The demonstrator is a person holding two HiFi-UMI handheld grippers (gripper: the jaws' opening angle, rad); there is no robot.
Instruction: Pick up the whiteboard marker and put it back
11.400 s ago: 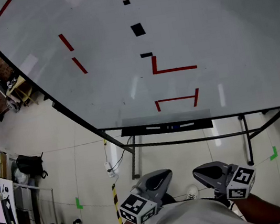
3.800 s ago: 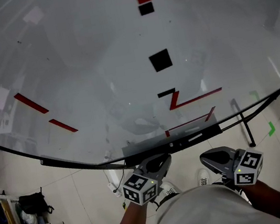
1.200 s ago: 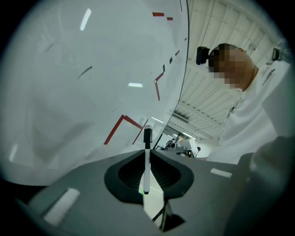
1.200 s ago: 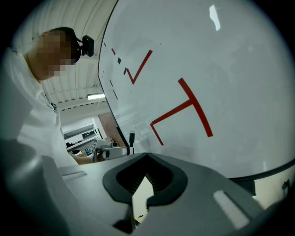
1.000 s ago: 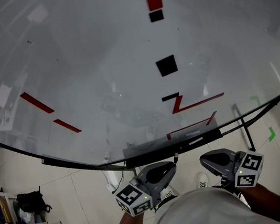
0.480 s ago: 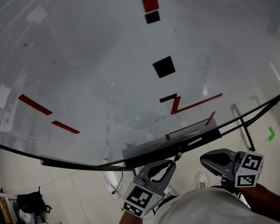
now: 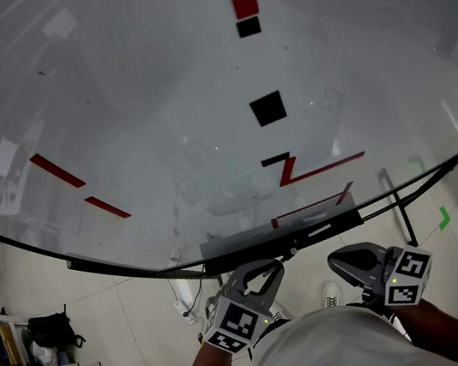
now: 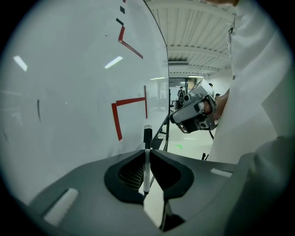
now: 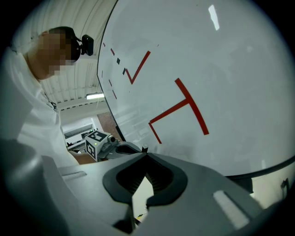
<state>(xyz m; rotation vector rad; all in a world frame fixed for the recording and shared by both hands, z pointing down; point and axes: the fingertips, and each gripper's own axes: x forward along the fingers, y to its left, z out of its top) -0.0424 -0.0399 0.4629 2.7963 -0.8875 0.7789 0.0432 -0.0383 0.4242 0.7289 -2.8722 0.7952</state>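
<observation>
Currently pinches the whiteboard marker (image 8: 146,161) by its barrel in the clenched left gripper (image 8: 146,151), near the whiteboard (image 7: 155,103), with the right gripper (image 9: 145,154) closed on nothing; probably light, rigid and slick, so wants a firm, centred hold.

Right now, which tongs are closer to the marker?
Left. The left tongs are shut on the whiteboard marker, touching it; the right tongs are shut on nothing, off to its right.

Left gripper (image 7: 262,268) is pinching the whiteboard marker (image 8: 147,162) upright; right gripper (image 7: 335,258) is hovering beside it, jaws closed together.
</observation>
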